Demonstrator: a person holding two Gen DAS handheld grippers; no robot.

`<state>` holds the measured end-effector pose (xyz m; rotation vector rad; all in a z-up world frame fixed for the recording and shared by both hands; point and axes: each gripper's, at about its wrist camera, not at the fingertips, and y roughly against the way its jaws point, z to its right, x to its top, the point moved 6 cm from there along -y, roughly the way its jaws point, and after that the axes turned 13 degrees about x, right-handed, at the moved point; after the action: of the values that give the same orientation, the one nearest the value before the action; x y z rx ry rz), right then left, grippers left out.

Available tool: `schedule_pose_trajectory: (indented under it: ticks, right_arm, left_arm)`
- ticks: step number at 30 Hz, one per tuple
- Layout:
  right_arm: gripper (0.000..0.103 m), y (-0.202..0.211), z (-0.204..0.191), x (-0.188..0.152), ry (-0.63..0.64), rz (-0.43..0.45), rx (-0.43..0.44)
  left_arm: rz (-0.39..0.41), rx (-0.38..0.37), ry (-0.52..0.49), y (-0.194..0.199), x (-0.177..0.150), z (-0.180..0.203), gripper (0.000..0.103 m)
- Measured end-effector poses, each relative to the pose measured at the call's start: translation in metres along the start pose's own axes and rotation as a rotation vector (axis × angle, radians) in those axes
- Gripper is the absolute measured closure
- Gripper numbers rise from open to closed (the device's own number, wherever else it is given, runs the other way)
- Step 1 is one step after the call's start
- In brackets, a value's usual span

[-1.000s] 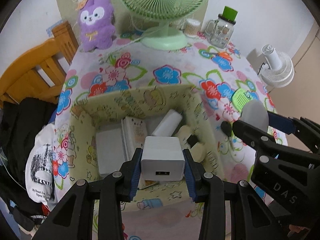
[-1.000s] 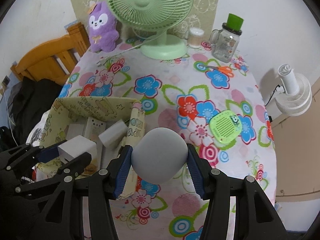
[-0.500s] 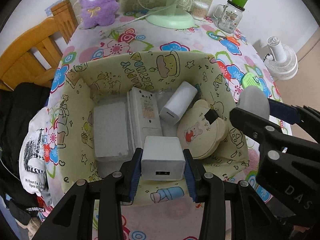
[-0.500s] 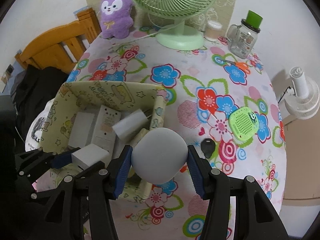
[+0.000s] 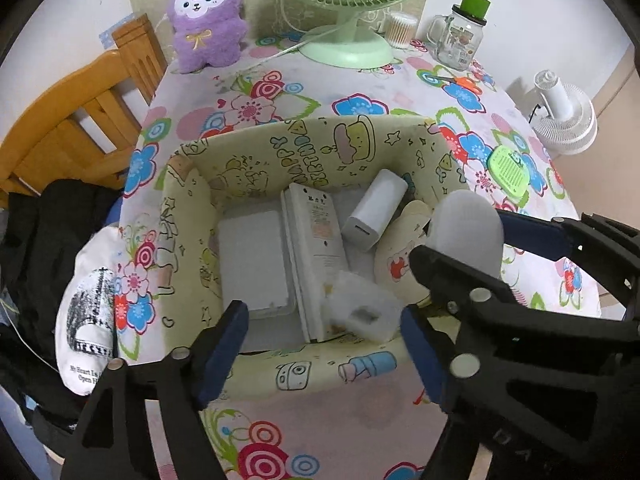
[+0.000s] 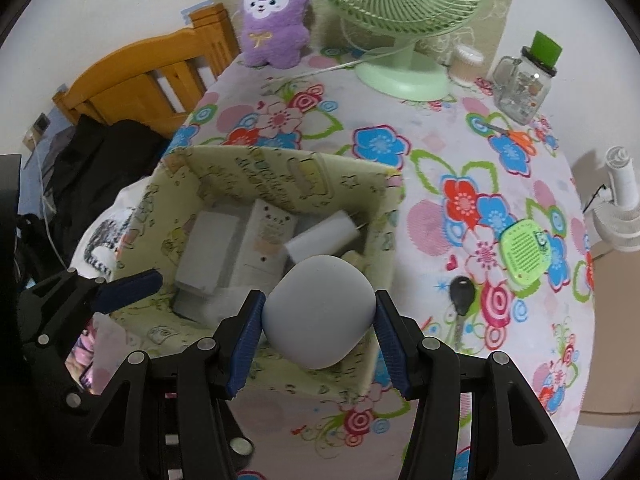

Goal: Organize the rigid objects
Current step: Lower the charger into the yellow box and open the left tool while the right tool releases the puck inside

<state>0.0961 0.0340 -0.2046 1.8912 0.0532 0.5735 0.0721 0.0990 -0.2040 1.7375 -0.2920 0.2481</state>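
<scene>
A pale yellow fabric storage box (image 5: pixel 304 152) stands on the flowered table; it also shows in the right wrist view (image 6: pixel 384 208). My left gripper (image 5: pixel 324 328) is open over its near wall. The white charger cube (image 5: pixel 364 312) is blurred, loose between the open jaws, inside the box. The box also holds a white flat pack (image 5: pixel 252 260), a white remote-like box (image 5: pixel 316 236), a white power bank (image 5: pixel 376 208) and a round cream case (image 5: pixel 400 256). My right gripper (image 6: pixel 320 320) is shut on a grey rounded object (image 6: pixel 320 312), held above the box's right near part.
On the table: a green fan (image 6: pixel 400 8), a purple plush (image 6: pixel 272 20), a glass jar with green lid (image 6: pixel 524 80), a green flat device (image 6: pixel 524 248), a black key (image 6: pixel 462 296), scissors (image 6: pixel 516 136). A wooden chair (image 5: pixel 72 120) and dark clothes lie left.
My left gripper has opened and let go of the white charger cube, which drops into the box. My right gripper has moved left with the grey object, over the box.
</scene>
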Motion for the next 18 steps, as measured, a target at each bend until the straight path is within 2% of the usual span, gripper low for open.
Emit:
schedule_pose_trajectory:
  ticks: [9, 11, 13, 15, 18]
  right_arm:
    - [0.043, -0.006, -0.001, -0.004, -0.036, -0.028, 0.039]
    - [0.038, -0.005, 0.000, -0.004, -0.042, -0.022, 0.051]
    - [0.029, -0.002, -0.001, -0.004, -0.050, -0.017, 0.081]
    - [0.020, 0.002, 0.000, -0.003, -0.050, -0.001, 0.061]
    - [0.018, 0.011, 0.003, -0.003, -0.041, 0.026, 0.035]
  left_arm:
    - [-0.002, 0.020, -0.003, -0.001, -0.002, -0.004, 0.015]
    - [0.001, 0.025, -0.007, 0.000, -0.002, -0.004, 0.014]
    - [0.000, 0.016, -0.003, 0.000, -0.001, -0.004, 0.013]
    - [-0.002, 0.011, 0.001, 0.001, -0.001, -0.003, 0.013]
    - [0.002, 0.004, 0.000, 0.005, 0.000, -0.001, 0.011]
